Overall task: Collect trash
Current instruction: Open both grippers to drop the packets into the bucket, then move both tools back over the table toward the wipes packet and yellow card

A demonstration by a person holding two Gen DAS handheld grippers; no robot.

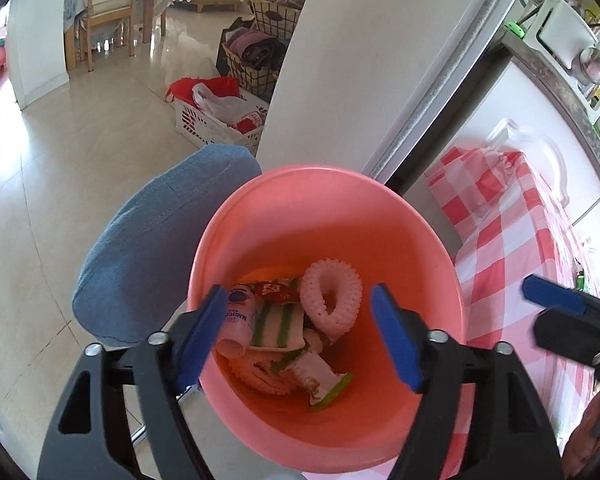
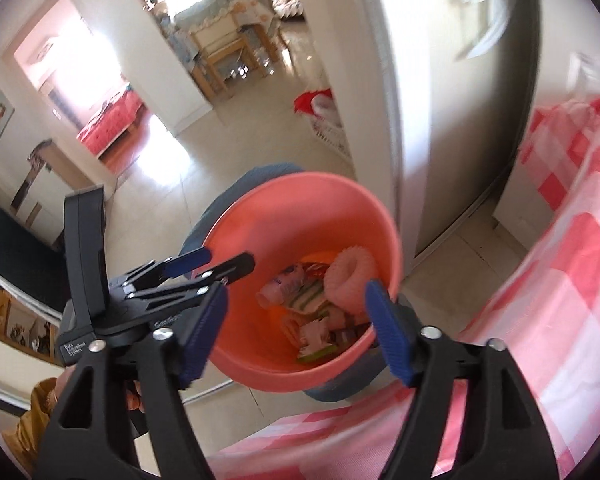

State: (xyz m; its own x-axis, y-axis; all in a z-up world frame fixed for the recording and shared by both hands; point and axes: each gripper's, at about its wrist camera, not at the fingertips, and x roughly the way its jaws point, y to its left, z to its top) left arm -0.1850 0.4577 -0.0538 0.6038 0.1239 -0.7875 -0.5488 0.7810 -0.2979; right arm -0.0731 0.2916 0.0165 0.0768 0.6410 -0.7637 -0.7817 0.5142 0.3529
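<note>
A pink bucket (image 1: 328, 200) stands on a blue cushioned stool (image 1: 148, 248) beside a red-and-white checked cloth (image 1: 508, 240). In it lie a white foam net (image 1: 332, 292), a small tube (image 1: 240, 316), a green-striped wrapper (image 1: 278, 326) and other scraps. My left gripper (image 1: 300, 338) hangs open over the bucket's mouth, nothing between its blue pads. My right gripper (image 2: 296, 338) is also open and empty above the bucket (image 2: 300, 196), whose near rim lies between its fingers. Each gripper shows in the other's view: the right one (image 1: 540, 312) at the right edge, the left one (image 2: 216, 264) over the bucket's left rim.
A white wall corner and door frame (image 1: 340, 60) rise just behind the bucket. On the tiled floor beyond stand a white basket with a red bag (image 1: 220, 112) and wire baskets of clothes (image 1: 252, 56). A wooden chair (image 1: 108, 12) is far back. A hand (image 2: 56, 392) shows lower left.
</note>
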